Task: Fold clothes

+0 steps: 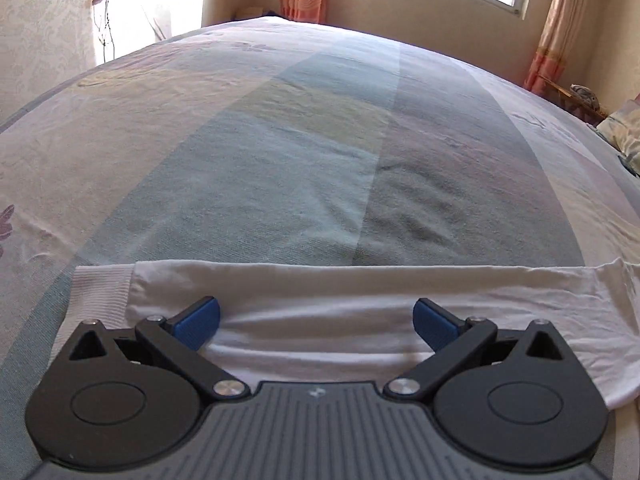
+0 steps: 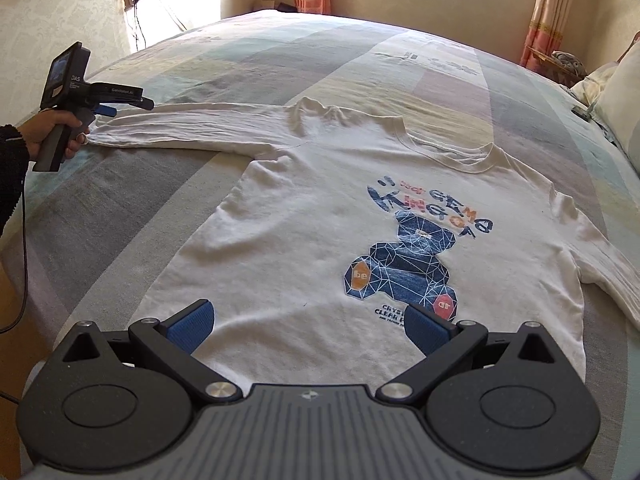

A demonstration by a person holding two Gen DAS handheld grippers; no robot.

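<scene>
I have a white long-sleeved shirt (image 2: 320, 240) lying flat, print side up, on the bed (image 2: 360, 68), with one sleeve (image 2: 180, 128) stretched out to the far left and the other sleeve (image 2: 608, 276) trailing off right. Both sleeves are out and the body is spread flat, so no fold shows.

My left tongs (image 1: 316, 320) are spread wide over the left sleeve, near its ribbed cuff (image 1: 102, 292), pinching nothing. My right tongs (image 2: 306, 326) are spread as well, hovering at the hem with nothing between the blue pads (image 2: 192, 326).

The risks, as I judge them: if I close the left tongs too deep, I catch the bedsheet along with the sleeve and drag it. The cloth is thin and rumpled, so a shallow pinch may take only the top layer and leave the sleeve twisted. At the hem, a one-layer grab would peel front from back and skew any fold.

Now for room. The near left bed edge (image 2: 36, 264) sits close to the cuff, and a cable (image 2: 22, 248) hangs from the left grip there; it could snag on a wide swing. Pillows (image 2: 616, 108) crowd the far right. The far stretch of bed beyond the collar (image 2: 444, 152) lies open, with plenty of space to carry cloth.
</scene>
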